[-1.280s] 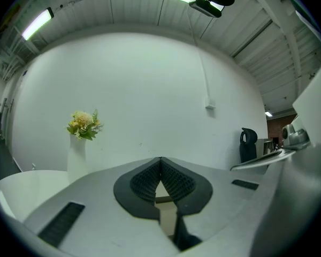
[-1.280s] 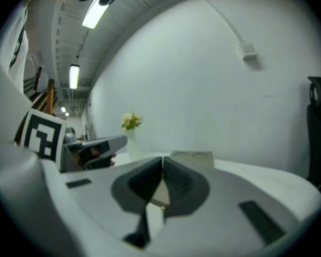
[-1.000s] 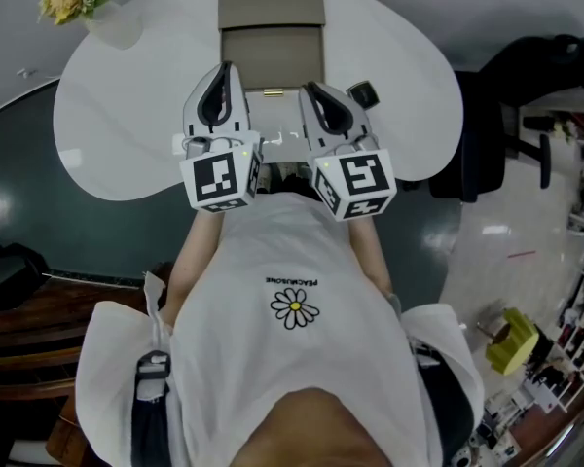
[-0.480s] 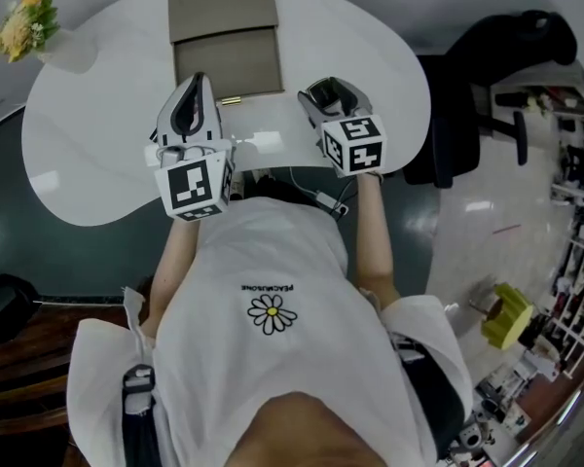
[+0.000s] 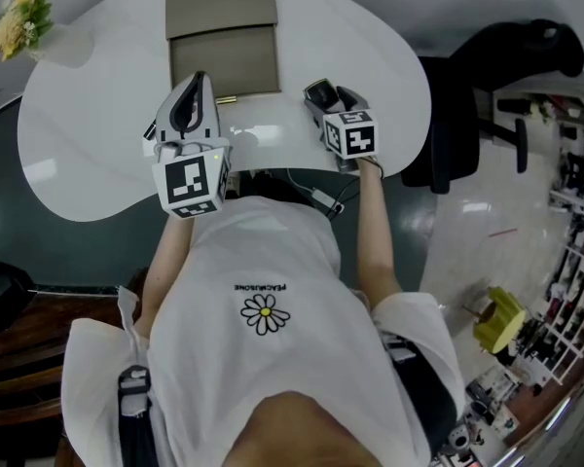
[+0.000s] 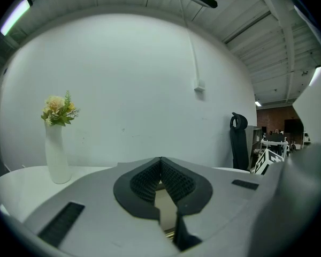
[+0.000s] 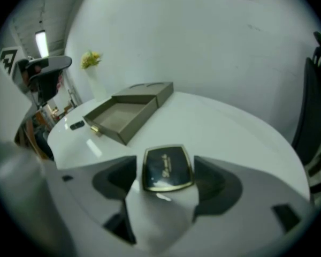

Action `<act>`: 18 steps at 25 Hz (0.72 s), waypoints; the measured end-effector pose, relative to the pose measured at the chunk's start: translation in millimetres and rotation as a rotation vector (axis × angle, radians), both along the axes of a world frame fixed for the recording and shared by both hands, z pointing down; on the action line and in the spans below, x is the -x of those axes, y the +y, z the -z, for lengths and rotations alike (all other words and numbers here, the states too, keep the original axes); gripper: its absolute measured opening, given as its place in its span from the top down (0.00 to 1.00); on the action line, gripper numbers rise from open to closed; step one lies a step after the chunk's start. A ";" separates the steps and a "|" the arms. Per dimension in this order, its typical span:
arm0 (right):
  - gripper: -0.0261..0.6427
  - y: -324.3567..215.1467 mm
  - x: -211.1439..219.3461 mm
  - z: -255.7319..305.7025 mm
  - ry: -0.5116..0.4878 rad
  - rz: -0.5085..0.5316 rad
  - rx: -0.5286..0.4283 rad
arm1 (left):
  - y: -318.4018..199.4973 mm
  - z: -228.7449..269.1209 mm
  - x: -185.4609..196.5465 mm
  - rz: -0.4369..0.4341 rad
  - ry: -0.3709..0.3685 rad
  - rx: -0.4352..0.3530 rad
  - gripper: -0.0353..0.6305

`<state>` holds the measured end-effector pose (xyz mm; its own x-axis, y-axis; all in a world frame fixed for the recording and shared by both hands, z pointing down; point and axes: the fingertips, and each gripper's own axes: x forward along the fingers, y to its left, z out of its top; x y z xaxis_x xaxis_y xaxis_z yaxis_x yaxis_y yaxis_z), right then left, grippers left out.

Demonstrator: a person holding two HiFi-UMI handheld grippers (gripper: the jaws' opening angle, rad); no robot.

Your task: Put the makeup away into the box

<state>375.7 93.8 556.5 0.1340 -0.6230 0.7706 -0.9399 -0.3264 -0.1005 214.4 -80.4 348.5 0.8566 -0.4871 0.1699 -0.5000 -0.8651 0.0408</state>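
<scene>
**Working position at the table.** My right gripper [image 7: 165, 170] is open. Its two jaws stand apart on either side of the makeup compact [image 7: 167, 167], and a narrow gap shows along the compact's left edge. The compact is dark, has a gold rim and lies flat on the white table [image 5: 97, 134], directly between the jaw tips. In the head view, this gripper [image 5: 321, 91] reaches over the near edge of the table, with its marker cube [image 5: 350, 134] to the rear.

Ahead of the right gripper and off to its left stands the box [image 7: 129, 111], well apart from the compact. Its drawer is drawn out and shows a flat inside and a small gold pull [image 7: 93, 128] on the front.

My left gripper [image 6: 160, 162] is closed. Its ribbed pads [image 6: 144, 181] meet at the tips and nothing is between them. From the head view, it [image 5: 197, 78] points at the box [image 5: 224, 42], whose drawer front lies just beyond its tips.

Ahead of the left gripper and to its left stands a white vase of flowers [image 6: 56, 143]. Far to its right is a black office chair [image 6: 238, 138], beyond the table.
</scene>
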 end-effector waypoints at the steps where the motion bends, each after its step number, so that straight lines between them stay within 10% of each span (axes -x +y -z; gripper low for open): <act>1: 0.49 1.4 0.4 -3.5 -0.003 0.002 0.010 | -0.5 -0.6 -0.1 0.000 -0.002 0.000 0.92; 18: 0.49 14.2 -7.9 -12.9 0.026 -0.025 0.044 | 3.2 -2.6 -6.3 -0.011 -0.004 0.003 0.92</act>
